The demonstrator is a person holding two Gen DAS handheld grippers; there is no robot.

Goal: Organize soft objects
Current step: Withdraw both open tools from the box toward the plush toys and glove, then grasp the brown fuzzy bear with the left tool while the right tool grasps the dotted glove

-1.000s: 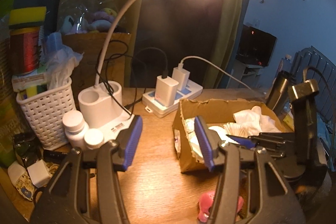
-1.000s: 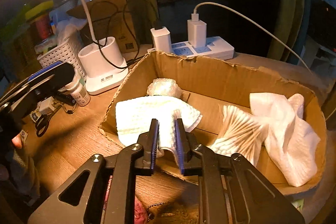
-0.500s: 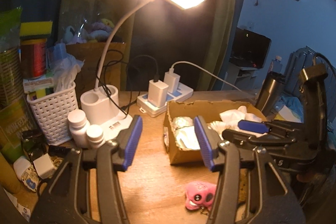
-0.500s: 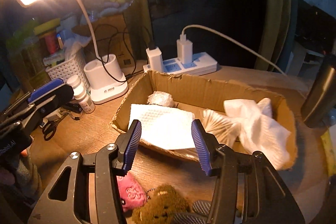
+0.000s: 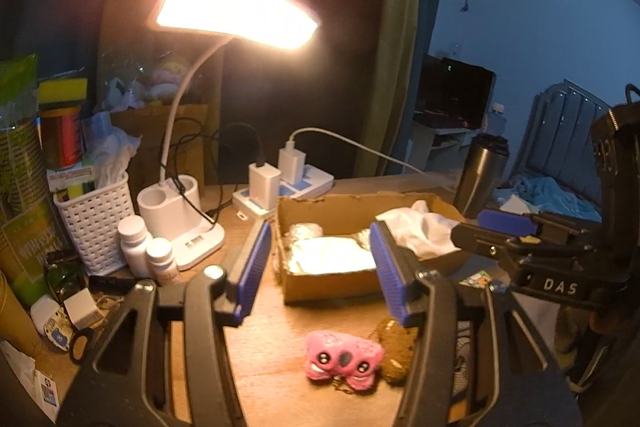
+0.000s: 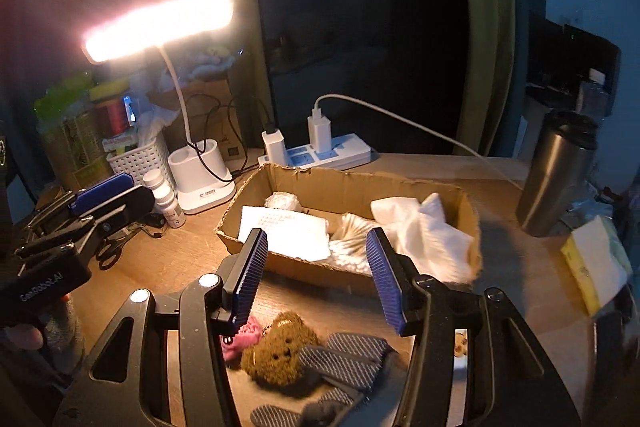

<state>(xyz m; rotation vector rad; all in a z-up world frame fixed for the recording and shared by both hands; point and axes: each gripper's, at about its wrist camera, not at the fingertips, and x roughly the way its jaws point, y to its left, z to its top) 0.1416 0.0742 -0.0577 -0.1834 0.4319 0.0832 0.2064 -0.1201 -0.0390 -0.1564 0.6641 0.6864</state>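
A cardboard box (image 6: 348, 187) on the wooden desk holds a folded white towel (image 6: 286, 231), a bundle of cotton swabs (image 6: 352, 243), crumpled white tissue (image 6: 420, 227) and a small wrapped ball (image 6: 282, 202). In front of the box lie a pink plush toy (image 5: 342, 357), a brown plush bear (image 6: 280, 351) and a grey striped glove (image 6: 344, 357). My left gripper (image 5: 320, 267) is open and empty, above the desk near the box (image 5: 320, 287). My right gripper (image 6: 316, 277) is open and empty, over the bear and glove.
A lit desk lamp (image 5: 180, 211), a white basket (image 5: 94, 219), two pill bottles (image 5: 148, 251) and scissors (image 6: 108, 251) stand left. A power strip with chargers (image 6: 320, 151) lies behind the box. A steel tumbler (image 6: 560, 175) stands right.
My right gripper let go of the white towel in the box, opened and pulled back toward the near toys. My left gripper also drew back and up, staying open.
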